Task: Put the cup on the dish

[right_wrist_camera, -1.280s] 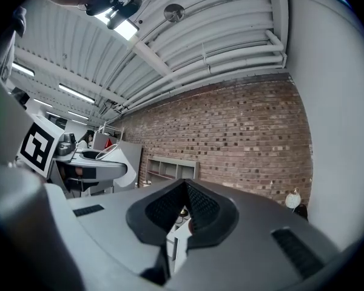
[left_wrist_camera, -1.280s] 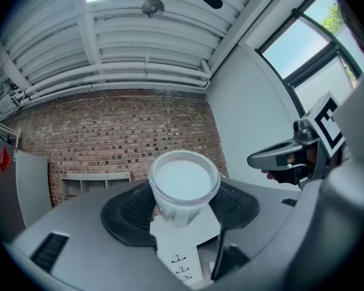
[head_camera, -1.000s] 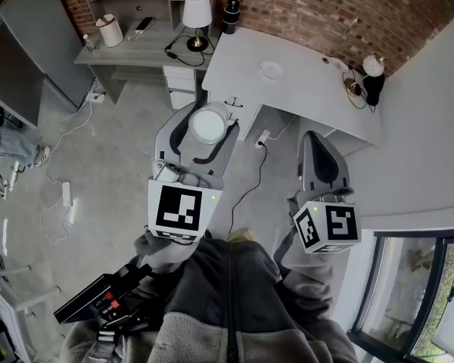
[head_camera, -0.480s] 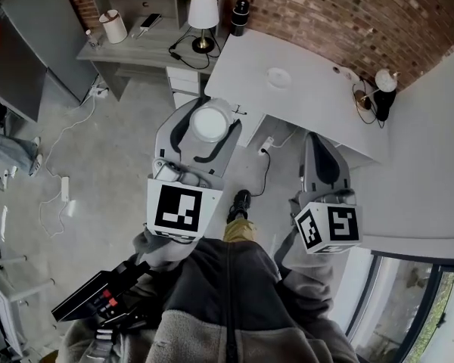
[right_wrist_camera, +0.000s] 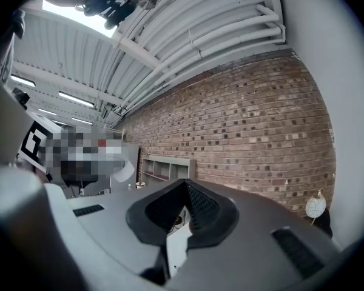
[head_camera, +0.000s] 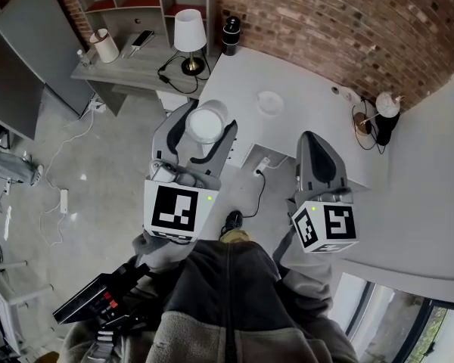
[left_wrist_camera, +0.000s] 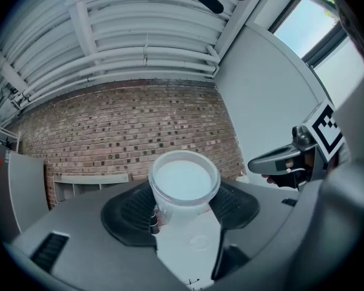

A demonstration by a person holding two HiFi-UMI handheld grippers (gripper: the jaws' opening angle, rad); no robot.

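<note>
The left hand-held gripper (head_camera: 206, 125), mid-frame in the head view, grips the white cup (left_wrist_camera: 183, 181) between its jaws (open rim facing the camera); the right hand-held gripper (head_camera: 315, 140) has its jaws together, empty. The dish (head_camera: 270, 102) lies on the white worktop (head_camera: 310, 89), upper centre, apart from the cup.

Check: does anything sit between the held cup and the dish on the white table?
Nothing visible does. The left gripper holds the cup in the air, and the dish lies alone on a bare stretch of the white table.
</note>
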